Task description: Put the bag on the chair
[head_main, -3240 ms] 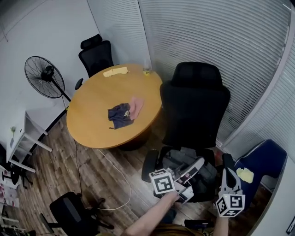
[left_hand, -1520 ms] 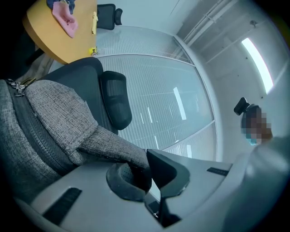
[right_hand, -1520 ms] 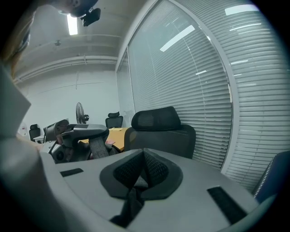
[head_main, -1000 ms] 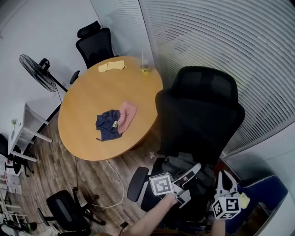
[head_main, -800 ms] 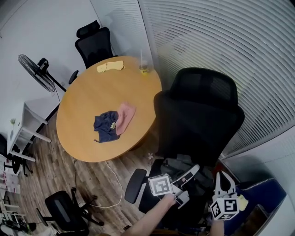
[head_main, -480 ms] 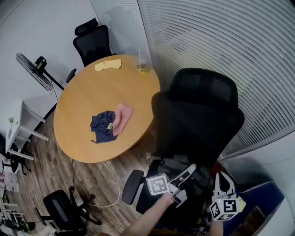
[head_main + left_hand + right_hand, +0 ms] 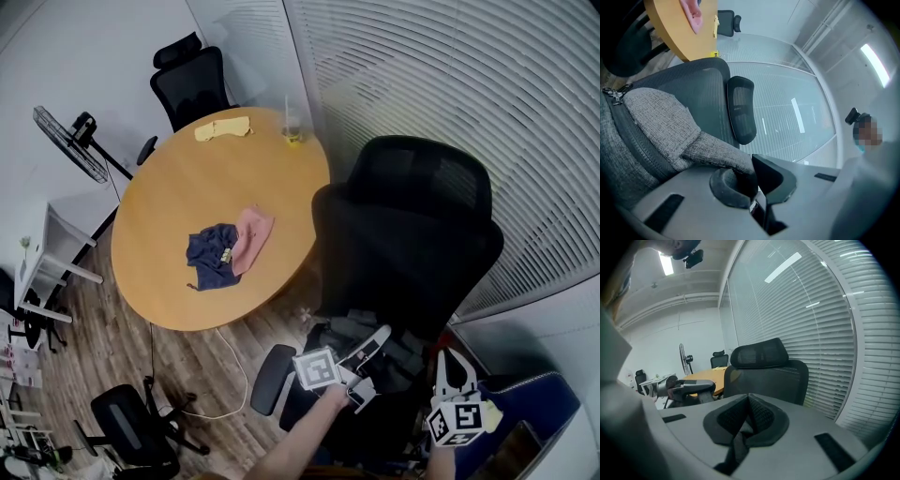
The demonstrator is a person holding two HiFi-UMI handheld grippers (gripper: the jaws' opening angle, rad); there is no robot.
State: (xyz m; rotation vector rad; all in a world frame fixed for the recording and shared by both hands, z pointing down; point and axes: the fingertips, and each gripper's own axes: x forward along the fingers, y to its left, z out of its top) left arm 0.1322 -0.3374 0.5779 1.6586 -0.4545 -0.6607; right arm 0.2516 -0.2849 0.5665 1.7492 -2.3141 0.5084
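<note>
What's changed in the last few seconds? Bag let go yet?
The left gripper, still shut on the grey fabric bag, has edged slightly leftward in the head view over the seat of the black office chair. Nothing was released or picked up. The right gripper stays shut; the round wooden table looks unchanged.

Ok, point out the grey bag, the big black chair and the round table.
grey bag (image 7: 656,124), left gripper view, fabric side.
big black chair (image 7: 403,253), head view, backrest.
round table (image 7: 187,173), head view, bare top.
</note>
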